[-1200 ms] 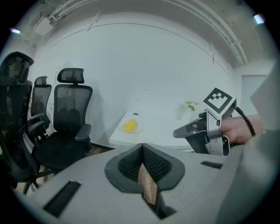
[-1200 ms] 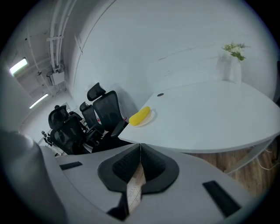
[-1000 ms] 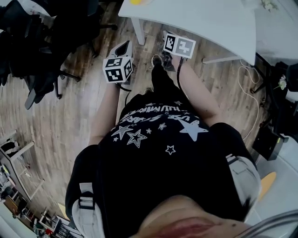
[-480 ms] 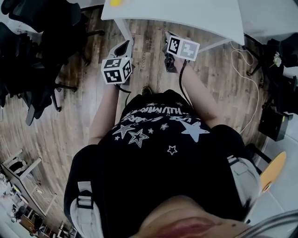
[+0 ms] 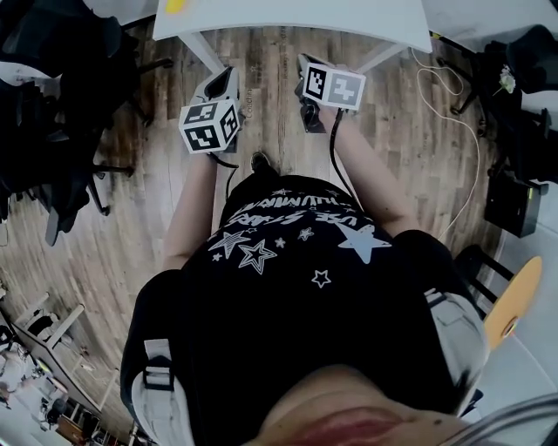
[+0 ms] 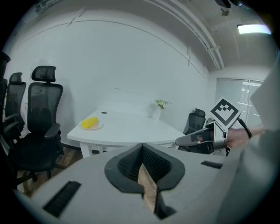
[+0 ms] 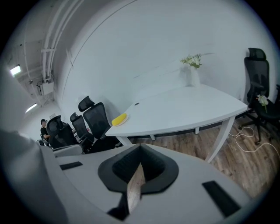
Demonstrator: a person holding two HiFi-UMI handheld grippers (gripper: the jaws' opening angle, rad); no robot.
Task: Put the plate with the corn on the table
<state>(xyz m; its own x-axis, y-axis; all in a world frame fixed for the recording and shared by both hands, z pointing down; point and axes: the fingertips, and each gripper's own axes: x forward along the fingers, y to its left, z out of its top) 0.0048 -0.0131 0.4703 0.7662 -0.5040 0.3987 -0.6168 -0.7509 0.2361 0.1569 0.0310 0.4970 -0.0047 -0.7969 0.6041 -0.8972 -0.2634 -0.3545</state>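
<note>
Moved: I have walked forward. Since a second ago the table (image 5: 288, 16) and the corn (image 5: 174, 4) have slid left along the top of my head view.
Left gripper (image 6: 142, 148): clenched, with nothing between its jaws. Only a thin sliver of wood floor (image 5: 270, 96) shows past them.
Right gripper (image 7: 140, 148): also clenched and empty, held side by side with the left in front of my chest.
Plate (image 6: 98, 127): small and pale, sitting on the white table near its left corner.
Corn: yellow, lying on the plate, well apart from both grippers.
Vase (image 6: 156, 113): white, holding a sprig, at the table's far edge.
Chairs (image 6: 41, 127): black office chairs to the left of the table.
Cable (image 5: 471, 131): pale, looping across the floor on my right.
</note>
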